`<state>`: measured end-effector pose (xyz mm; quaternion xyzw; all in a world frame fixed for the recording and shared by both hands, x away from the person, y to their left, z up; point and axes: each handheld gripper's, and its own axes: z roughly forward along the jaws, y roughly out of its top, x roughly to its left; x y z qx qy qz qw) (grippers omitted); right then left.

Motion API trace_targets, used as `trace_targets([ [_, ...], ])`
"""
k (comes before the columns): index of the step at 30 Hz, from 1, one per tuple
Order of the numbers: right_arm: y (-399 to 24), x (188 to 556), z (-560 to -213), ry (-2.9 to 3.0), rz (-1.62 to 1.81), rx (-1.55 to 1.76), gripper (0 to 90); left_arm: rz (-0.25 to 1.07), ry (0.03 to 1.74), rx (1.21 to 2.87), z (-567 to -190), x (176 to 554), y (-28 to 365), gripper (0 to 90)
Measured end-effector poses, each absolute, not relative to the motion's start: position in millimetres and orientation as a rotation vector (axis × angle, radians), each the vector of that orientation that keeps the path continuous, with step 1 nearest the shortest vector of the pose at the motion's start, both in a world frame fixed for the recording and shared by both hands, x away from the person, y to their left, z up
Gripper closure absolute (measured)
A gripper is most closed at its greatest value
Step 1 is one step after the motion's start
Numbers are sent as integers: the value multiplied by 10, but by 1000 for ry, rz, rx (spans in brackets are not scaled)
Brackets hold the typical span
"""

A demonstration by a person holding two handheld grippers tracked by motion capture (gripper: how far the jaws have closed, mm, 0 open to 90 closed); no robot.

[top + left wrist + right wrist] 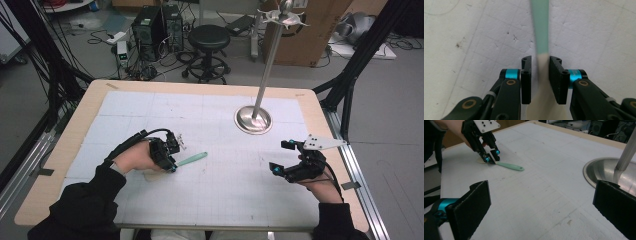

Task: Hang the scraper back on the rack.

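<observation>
While the left gripper [169, 159] is tipped down onto the white gridded mat [210, 195] at the left of the table [80, 112], its jaws stand narrow around a spatula [191, 159]. In the left gripper view the two black pads sit on either side of the spatula [541, 30], just where the cream blade meets the mint-green handle; thin slivers of gap show beside the blade, so the pads are close against it, and whether they truly press cannot be told. The handle runs straight ahead from the jaws and lies flat on the mat. From the high view the green handle points right and slightly up from the gripper, its far end free, with the cream blade partly under the hand. The right gripper view shows the same pairing from across the table: the left gripper [491, 158] angled down at the blade end, the spatula [510, 166] lying on the mat.

Further right and toward the back stands a steel stand [254, 120], its round base on the mat and its thin pole rising upright. It is well apart from the spatula.

At the right, the right gripper [281, 157] is held just above the mat, its jaws spread wide with nothing between them. It is well apart from the spatula.
</observation>
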<state>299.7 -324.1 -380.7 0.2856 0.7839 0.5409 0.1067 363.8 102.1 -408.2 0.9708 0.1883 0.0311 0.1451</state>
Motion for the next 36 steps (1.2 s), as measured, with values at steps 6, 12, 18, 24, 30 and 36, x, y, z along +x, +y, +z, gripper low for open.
trace_targets([
  [6, -3230, 2994, -3810, 2317, 1592, 840, 4, 84, 586, 2849, -4068, 3642, 942, 757],
  [12, -3241, 2999, -3811, 2311, 1592, 841, 4, 87, 603, 2904, -4055, 3644, 862, 799],
  [18, -3254, 2984, -3785, 2284, 1605, 838, 4, 79, 555, 2848, -4062, 3633, 946, 801],
  [24, -3249, 2995, -3792, 2288, 1599, 838, 4, 65, 534, 2741, -3951, 3598, 1030, 802],
  [30, -3246, 2992, -3792, 2287, 1597, 839, 4, 155, 495, 2560, -3746, 3541, 1078, 800],
  [36, -3265, 2970, -3775, 2279, 1606, 844, 5, 134, 503, 2416, -3679, 3536, 1098, 799],
])
